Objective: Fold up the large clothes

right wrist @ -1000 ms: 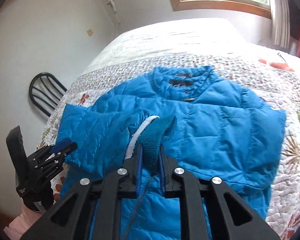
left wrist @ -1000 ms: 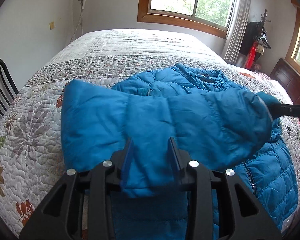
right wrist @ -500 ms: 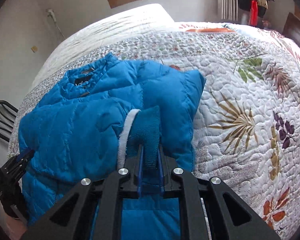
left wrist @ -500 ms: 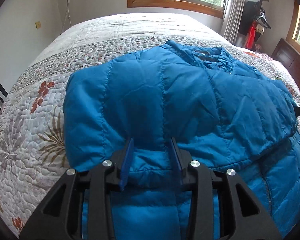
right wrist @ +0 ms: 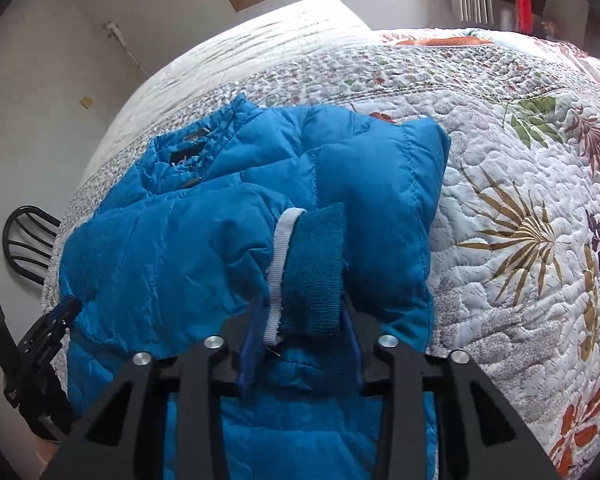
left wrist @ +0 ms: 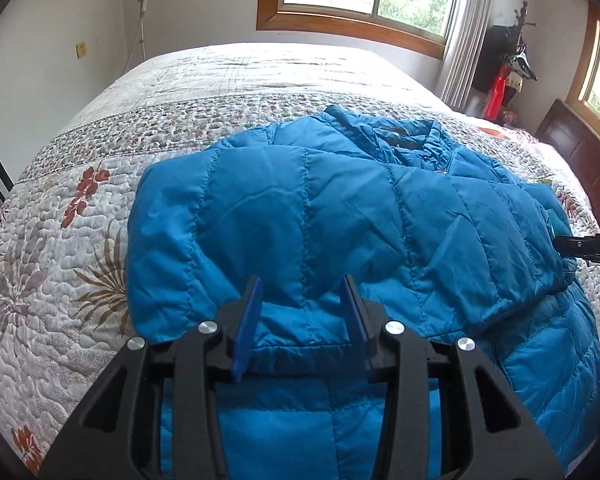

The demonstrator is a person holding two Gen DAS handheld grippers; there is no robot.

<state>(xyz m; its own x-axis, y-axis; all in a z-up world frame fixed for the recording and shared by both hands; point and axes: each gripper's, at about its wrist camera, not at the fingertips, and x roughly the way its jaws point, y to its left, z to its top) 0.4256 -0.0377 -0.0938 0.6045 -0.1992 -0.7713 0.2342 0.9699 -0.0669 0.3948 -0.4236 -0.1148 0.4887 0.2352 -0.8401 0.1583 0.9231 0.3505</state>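
Left wrist view showed the left gripper (left wrist: 302, 300) nearest, its blue fingers (left wrist: 249, 320) spread apart over the near edge of the sleeve (left wrist: 300, 232), with fabric lying between them but neither pad pressing it. The sleeve lay folded across the chest of the blue jacket (left wrist: 540, 360), which sat spread on the bed (left wrist: 60, 240), collar (left wrist: 400, 132) toward the far side. At the far right edge the right gripper (left wrist: 588, 246) reached in beside the cuff end.

In the right wrist view, the right gripper (right wrist: 300, 312) had its fingers parted too; the knit cuff (right wrist: 314, 272) with its white band rested between them, and I could not tell whether they touched it, though they did not look clamped. Beyond the cuff, the jacket's right shoulder (right wrist: 380, 168) bulged up on the quilt. The left gripper (right wrist: 56, 320) was at the near left by the sleeve's edge, with a chair (right wrist: 28, 240) farther left.

The puffy filling seemed the main risk. With both grips loose, the sleeve could spring back and slide off the chest, undoing the fold. If either gripper pulled away while the cuff's knit snagged on a finger, it would likely drag the sleeve out of line. The slick fabric would probably shift easily on the next fold too.
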